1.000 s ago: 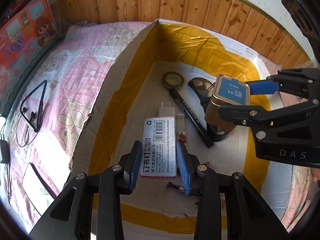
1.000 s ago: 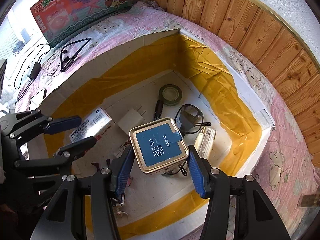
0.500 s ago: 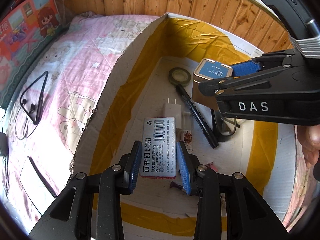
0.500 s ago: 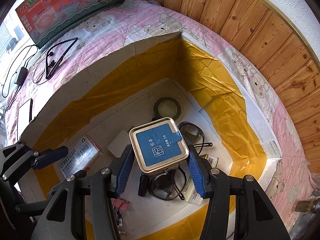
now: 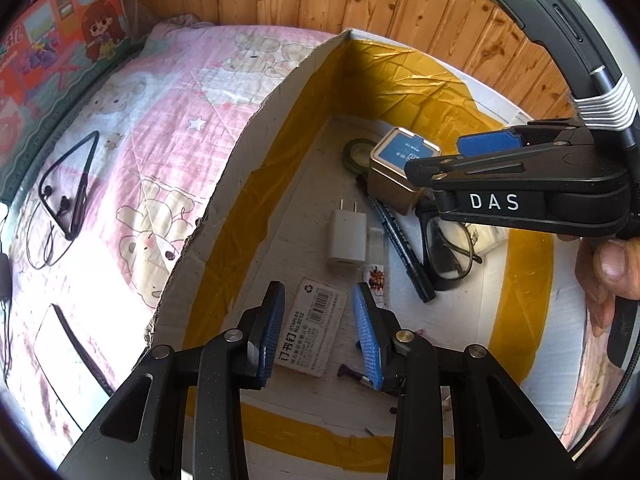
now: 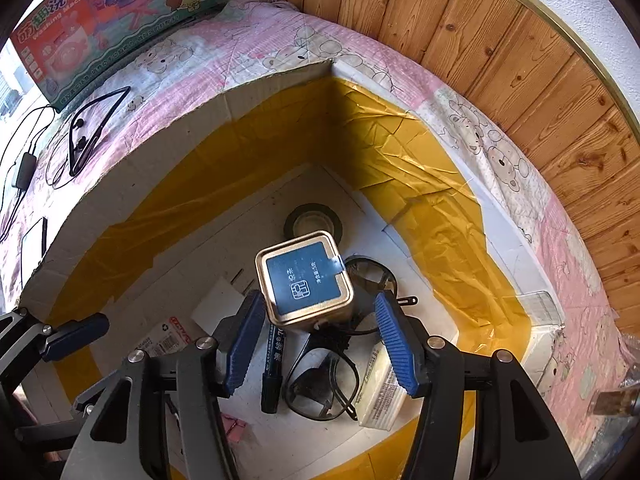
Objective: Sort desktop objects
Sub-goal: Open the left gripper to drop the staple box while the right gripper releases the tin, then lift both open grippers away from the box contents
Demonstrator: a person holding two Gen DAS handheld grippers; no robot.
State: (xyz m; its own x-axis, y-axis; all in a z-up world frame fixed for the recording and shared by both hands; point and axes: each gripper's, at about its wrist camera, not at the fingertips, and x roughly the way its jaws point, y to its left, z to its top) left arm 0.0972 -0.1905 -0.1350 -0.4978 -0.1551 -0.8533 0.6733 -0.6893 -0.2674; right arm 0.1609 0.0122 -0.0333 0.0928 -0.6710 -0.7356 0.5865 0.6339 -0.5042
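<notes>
Both claws hang over a shallow cardboard box [image 6: 248, 92] lined with yellow tape, which sits on a bed with a pink, bear-printed cover [image 5: 132, 168]; wooden panelling [image 6: 500, 52] runs behind it.

The right claw [image 6: 320, 338] is opening; its blue pads [image 6: 394, 344] stand clear on either side of a square gold tin with a blue lid [image 6: 306, 282]; the tin sits tilted on the clutter in the box, leaning over a pair of black-rimmed glasses [image 6: 320, 384] and the upper end of a black marker [image 6: 276, 360]; neither pad presses on it. From the left wrist view the same tin [image 5: 394, 172] shows just beyond the right claw's tip [image 5: 452, 156], near a dark roll of tape [image 5: 356, 154] in the far corner; a person's fingers [image 5: 604, 268] grip that tool's handle at the right edge.

The left claw [image 5: 320, 332] is spread; a white staple box with a barcode label [image 5: 312, 328] lies flat on the box floor between its pads, with a gap on each side. Further in lie a white plug adapter [image 5: 346, 236], a small white tube [image 5: 376, 256] and the marker [image 5: 400, 248].

Outside the box, on the bed, rest a black neckband earphone [image 5: 68, 184], a white tablet-like slab [image 5: 68, 356], and a colourful toy carton [image 6: 108, 12] against the wall.
</notes>
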